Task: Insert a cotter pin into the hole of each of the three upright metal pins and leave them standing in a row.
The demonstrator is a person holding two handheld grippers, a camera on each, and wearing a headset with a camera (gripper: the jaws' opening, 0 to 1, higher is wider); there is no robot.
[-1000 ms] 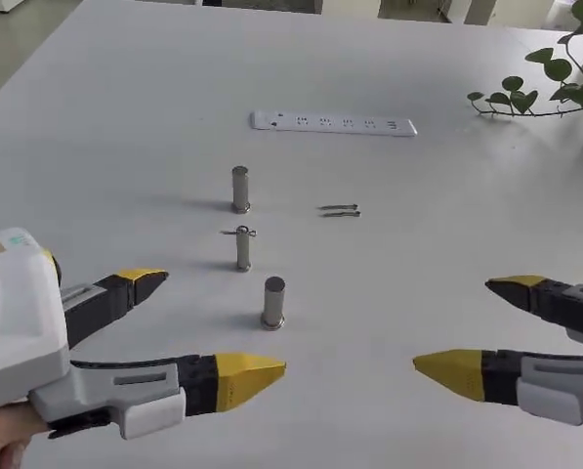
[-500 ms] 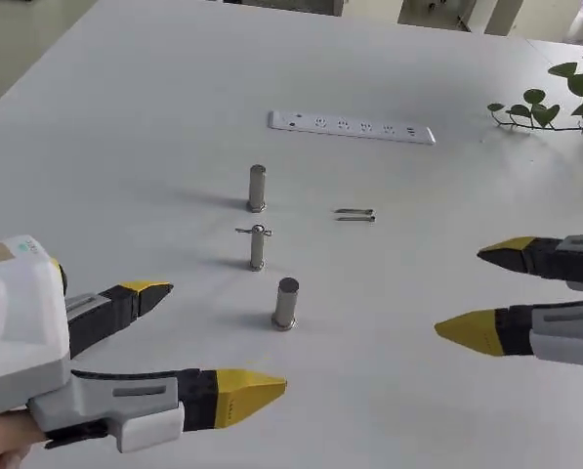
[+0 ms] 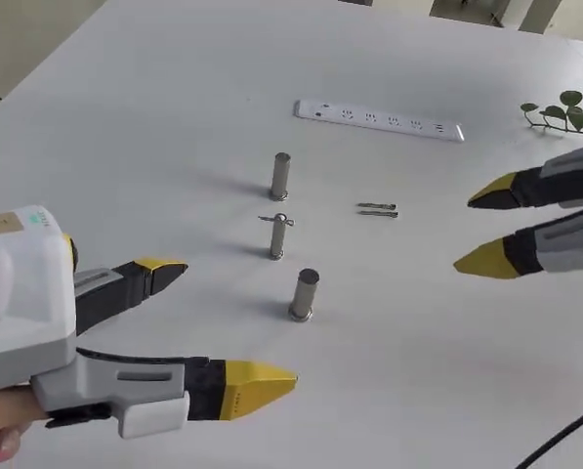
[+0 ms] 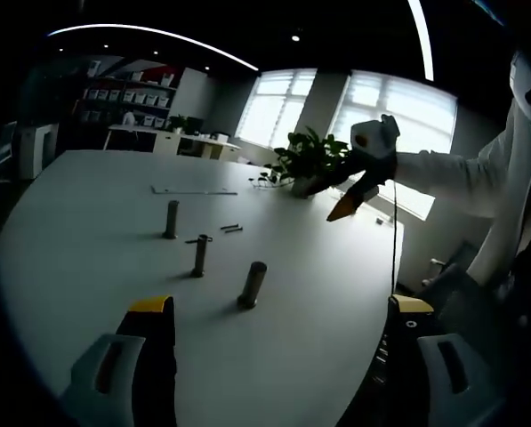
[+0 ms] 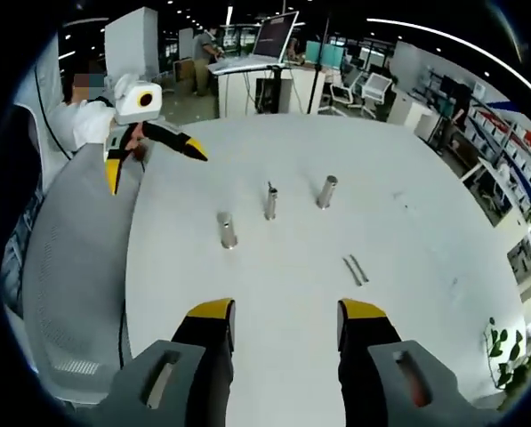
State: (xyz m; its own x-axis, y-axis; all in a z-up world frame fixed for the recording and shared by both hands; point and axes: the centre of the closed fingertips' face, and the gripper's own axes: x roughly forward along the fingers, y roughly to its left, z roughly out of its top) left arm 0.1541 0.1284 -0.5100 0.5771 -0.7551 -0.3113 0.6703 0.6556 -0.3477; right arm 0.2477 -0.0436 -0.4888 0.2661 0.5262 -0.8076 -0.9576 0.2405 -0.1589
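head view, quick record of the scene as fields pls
pins: far pin, middle pin, near pin, all upright in a row
fitted: middle pin carries a cotter pin; the other two are bare
loose cotter pins: two, lying side by side right of the row
left gripper: open, empty
right gripper: open, empty
behind the row: power strip

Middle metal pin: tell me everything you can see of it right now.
The middle metal pin is a slim, grey, shiny-looking cylinder with what looks like a slightly wider foot. It stands upright on the white table. A cotter pin passes crosswise through it near the top and sticks out on both sides. It stands between the far pin and the near pin, apart from both. Only the table and the cotter pin touch it.
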